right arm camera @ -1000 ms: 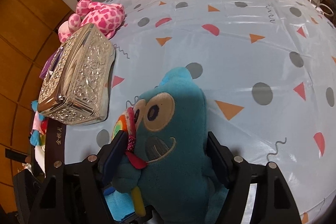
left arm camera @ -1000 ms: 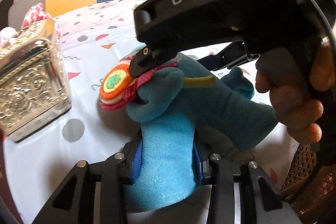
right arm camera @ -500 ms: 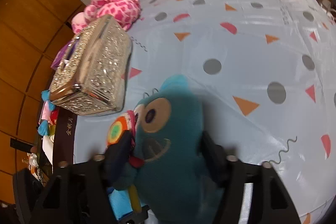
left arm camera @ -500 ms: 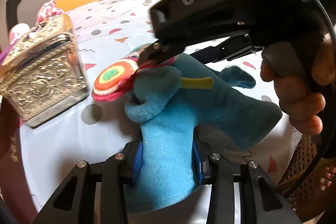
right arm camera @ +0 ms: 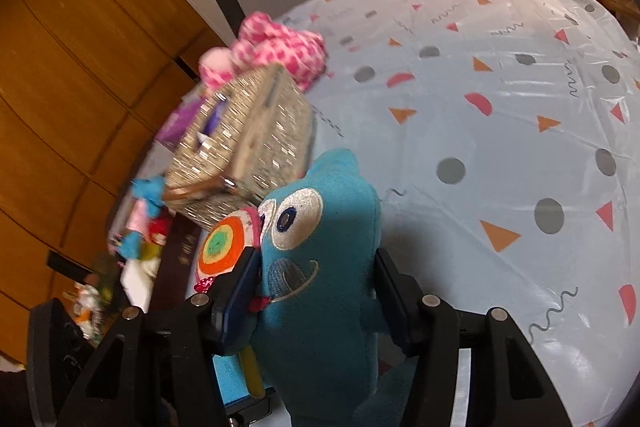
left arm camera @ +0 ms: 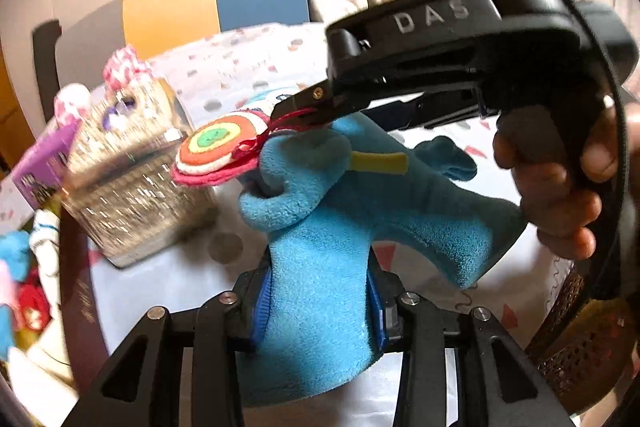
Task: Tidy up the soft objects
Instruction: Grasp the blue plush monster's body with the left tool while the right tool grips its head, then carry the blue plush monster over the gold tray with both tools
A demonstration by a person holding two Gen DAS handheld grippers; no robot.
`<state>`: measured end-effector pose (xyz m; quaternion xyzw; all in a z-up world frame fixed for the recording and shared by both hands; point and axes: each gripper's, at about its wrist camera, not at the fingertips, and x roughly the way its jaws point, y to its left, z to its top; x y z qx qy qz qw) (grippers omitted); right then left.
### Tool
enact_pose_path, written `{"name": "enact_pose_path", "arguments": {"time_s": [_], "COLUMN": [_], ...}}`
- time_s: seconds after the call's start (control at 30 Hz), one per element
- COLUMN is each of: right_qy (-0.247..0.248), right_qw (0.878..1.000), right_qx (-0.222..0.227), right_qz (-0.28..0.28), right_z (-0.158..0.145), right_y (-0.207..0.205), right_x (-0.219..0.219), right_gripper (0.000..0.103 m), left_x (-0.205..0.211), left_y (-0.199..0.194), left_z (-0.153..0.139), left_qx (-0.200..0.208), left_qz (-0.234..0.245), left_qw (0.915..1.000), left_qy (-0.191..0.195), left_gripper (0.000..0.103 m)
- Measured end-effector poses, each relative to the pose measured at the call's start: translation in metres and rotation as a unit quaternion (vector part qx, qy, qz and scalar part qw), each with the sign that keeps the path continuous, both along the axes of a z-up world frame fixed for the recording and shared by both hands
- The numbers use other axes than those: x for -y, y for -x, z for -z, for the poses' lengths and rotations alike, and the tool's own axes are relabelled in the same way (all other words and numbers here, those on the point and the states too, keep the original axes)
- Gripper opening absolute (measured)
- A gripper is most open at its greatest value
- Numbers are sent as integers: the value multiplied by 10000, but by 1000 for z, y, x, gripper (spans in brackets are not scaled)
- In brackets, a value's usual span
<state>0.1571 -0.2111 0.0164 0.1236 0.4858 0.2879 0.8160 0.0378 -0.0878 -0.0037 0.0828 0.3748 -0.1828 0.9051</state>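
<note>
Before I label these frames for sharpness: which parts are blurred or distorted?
Left wrist view: silver box smeared by motion, blue plush toy fairly sharp, fisheye darkens the corners. Right wrist view: box and pink toy blurred, tablecloth bulges, with glare streaks.

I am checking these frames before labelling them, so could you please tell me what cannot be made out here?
- Silver box: motion blur smears its surface pattern in both wrist views.
- Blue plush toy: its lower body is cut off by the bottom edge in the right wrist view.
- Small toys beyond the table edge: too small and blurred to identify.
- Pink plush: partly hidden behind the box.
</note>
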Motion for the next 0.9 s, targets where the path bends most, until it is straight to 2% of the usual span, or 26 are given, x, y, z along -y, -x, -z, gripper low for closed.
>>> {"name": "enact_pose_path", "arguments": {"time_s": [0.33,0.43,0.6,0.63,0.9], "right_qy": [-666,-682,-687,-660,-436], "right_qw": [9954,9943,9928,9924,9885], "right_qx": [675,793,944,1008,1445], "right_qz": [98,207,277,265,74], "right_z": [-36,-43,-59,-64,-95], "right_y": [25,36,53,56,73], "right_x": [5,2,-9,-14,-57], "right_gripper": [56,56,57,57,56], "left_x": [-3,-6,-18,-15,-46], "left_y": [35,47,57,57,79], "left_z": [-37,-39,-60,-55,-71], "left_qx": [480,554,720,756,935], "left_qz": [72,101,61,43,-247], "left_qw": [9985,9979,9969,9966,9952], "left_qy": [-263,-321,-318,-320,-168], "left_gripper": [39,40,40,40,40]}}
